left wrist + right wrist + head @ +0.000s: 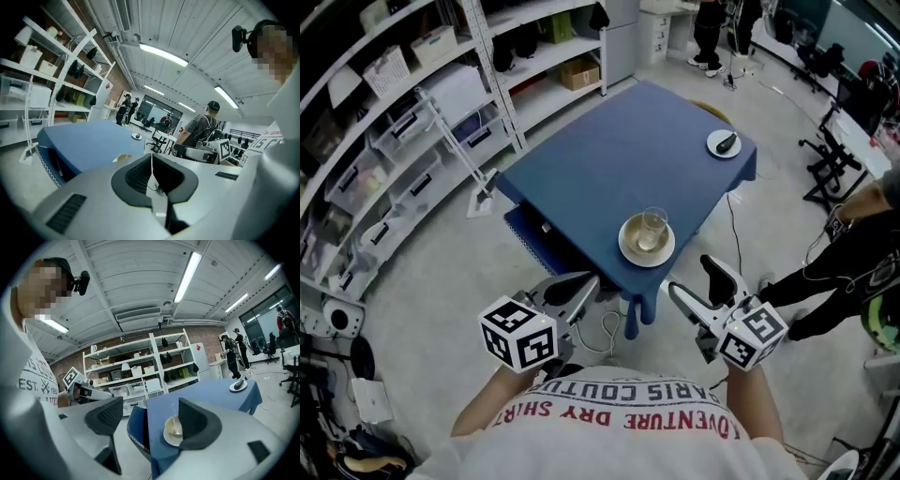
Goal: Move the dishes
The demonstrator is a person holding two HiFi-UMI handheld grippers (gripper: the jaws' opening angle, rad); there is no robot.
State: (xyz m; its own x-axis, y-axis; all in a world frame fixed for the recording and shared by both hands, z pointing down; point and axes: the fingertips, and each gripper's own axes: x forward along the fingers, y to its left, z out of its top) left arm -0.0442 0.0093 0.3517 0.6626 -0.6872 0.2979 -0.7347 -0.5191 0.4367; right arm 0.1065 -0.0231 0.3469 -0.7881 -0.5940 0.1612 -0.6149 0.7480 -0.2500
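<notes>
head view: cream round plate (646, 247) bearing a clear glass tumbler (653, 228) sits at the near corner of the blue-clothed table (609, 159); approach step, left gripper (584, 284) and right gripper (694, 278) short of it | left gripper view: left gripper (151, 161) clenched, empty | right gripper view: right gripper (150, 416) spread wide, empty | next: probably reach the plate rim, keeping it level

on the table (609, 159), a glass (654, 228) stands on the near plate (626, 247), with a second plate (713, 146) at the far corner.

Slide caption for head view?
Head view: left gripper shut, right gripper open, facing blue table with glass on plate.
</notes>
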